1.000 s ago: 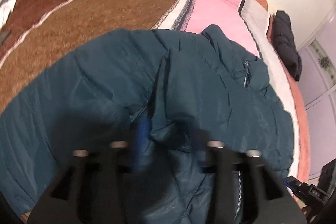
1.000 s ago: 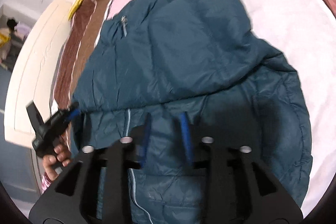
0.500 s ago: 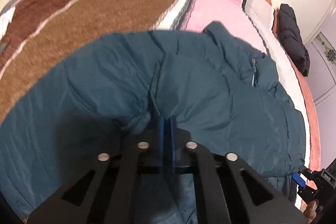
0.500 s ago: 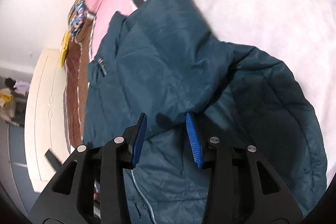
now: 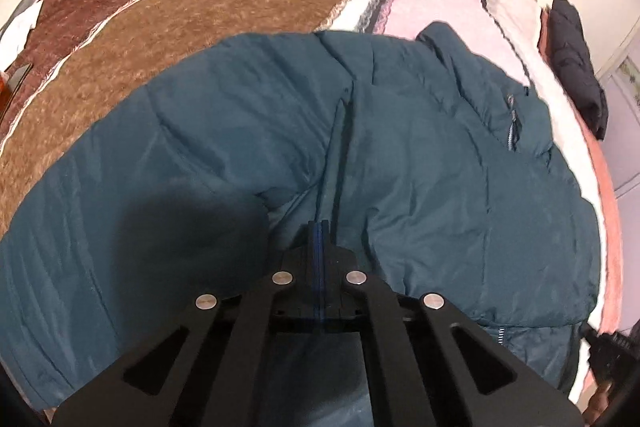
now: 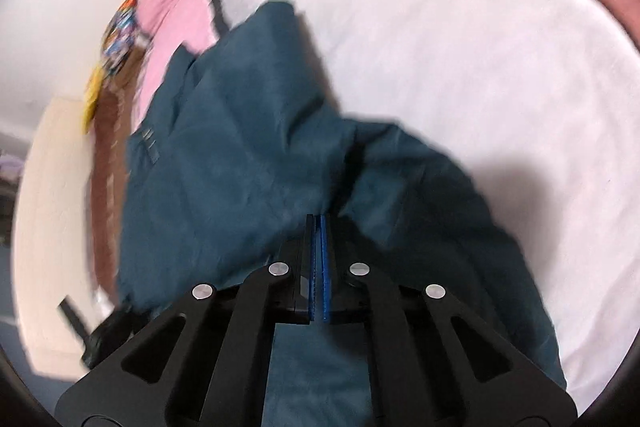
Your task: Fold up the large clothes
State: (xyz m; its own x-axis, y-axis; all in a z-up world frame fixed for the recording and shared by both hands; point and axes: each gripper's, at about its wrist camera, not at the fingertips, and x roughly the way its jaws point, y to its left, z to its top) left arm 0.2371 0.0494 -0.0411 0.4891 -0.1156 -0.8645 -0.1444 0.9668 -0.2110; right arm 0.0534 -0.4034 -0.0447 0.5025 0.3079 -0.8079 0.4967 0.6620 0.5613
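- One large teal puffer jacket (image 5: 420,155) covers most of the bed ahead of both tongs, spreading left and right of the left gripper (image 5: 319,227) and running away from it toward the pink and brown bedspread (image 5: 224,7).
- In the right wrist view the same jacket (image 6: 240,131) rises ahead and to the left of the right gripper (image 6: 317,221), with the white sheet (image 6: 460,27) open beyond and to its right.
- Beyond the jacket, far right of the left gripper, a dark folded garment (image 5: 576,59) lies near the bed's edge.
- A small zipper pocket (image 5: 512,131) on the jacket sits ahead and right of the left gripper.
- Left gripper: its blue pads meet along a thin line, tips at a seam fold of the jacket; whether cloth is pinched between them cannot be told.
- Right gripper: its pads are nearly together too, tips against a raised ridge of the jacket; the blur hides whether fabric is caught.
- Against half a second ago, the right gripper's pads stood well apart and are now pressed close; the left gripper's were already narrow and are now tighter.
- The jacket's fold ahead of the right gripper now stands nearer its tips than before.
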